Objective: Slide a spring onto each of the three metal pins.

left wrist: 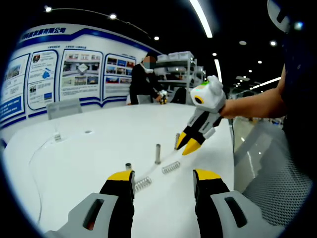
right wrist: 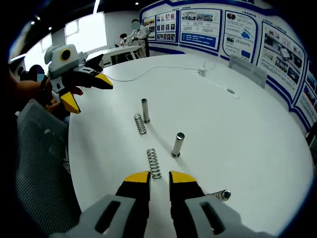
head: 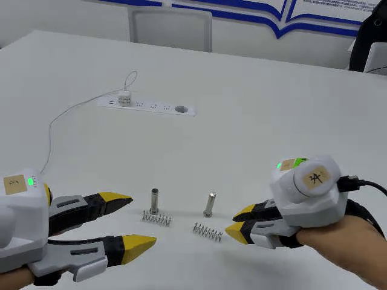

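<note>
Two metal pins stand on the white table, one on the left and one on the right. A loose spring lies at the left pin's foot, and a second spring lies in front of the right pin. In the right gripper view a third pin sits just right of the jaws, with what looks like a coil around its shaft. My left gripper is wide open and holds nothing, just left of the first spring. My right gripper has its jaws a small gap apart, with nothing between them, just right of the second spring.
A white power strip with a plugged-in adapter and a long cable lies farther back on the table. A chair back stands behind the far edge. A person stands at a distant table in the left gripper view.
</note>
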Demonstrator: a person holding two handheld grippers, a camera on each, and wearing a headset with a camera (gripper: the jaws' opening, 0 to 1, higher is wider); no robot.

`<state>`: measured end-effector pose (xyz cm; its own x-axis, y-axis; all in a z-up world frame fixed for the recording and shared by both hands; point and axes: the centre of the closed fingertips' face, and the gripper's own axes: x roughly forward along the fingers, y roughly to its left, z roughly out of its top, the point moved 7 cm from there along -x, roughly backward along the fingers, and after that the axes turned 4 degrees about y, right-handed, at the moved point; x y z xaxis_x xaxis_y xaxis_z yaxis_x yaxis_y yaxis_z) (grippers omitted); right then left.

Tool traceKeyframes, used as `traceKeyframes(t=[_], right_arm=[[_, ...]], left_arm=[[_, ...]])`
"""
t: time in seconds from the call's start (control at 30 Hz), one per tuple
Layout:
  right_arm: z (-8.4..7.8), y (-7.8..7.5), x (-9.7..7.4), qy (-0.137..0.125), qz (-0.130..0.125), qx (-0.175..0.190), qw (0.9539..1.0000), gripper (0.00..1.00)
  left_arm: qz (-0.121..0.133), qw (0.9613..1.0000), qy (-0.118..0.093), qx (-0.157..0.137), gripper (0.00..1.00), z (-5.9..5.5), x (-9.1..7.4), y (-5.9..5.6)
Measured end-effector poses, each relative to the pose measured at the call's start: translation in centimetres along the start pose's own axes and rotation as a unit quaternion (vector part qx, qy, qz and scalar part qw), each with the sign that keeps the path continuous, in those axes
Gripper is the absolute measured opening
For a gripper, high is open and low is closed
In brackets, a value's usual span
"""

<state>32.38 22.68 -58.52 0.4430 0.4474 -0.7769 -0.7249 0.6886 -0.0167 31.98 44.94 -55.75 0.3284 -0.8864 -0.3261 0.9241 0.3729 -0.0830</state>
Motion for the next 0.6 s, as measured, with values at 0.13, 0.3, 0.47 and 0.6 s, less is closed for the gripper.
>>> traceKeyframes(t=[0.13,0.3,0.47,0.6], right_arm=[[1.0,0.5,1.0,0.009,0.013,-0.021,0.9996,0.16],[2.1,0.8,2.4,0.023,0.025,-0.046,0.9984,0.16],[2.4,1.0,3.9,0.047,0.034,-0.067,0.9960,0.16],[2.5,1.1,4.9,0.065,0.038,-0.080,0.9940,0.16]], left_arm=[[0.001,1.0000,0.000,0.000,0.49,0.0,0.0,0.0],[0.000,1.0000,0.003,0.000,0.49,0.0,0.0,-0.2],[0.001,1.0000,0.004,0.000,0.49,0.0,-0.1,-0.3],[0.004,1.0000,0.004,-0.002,0.49,-0.2,-0.2,-0.2]])
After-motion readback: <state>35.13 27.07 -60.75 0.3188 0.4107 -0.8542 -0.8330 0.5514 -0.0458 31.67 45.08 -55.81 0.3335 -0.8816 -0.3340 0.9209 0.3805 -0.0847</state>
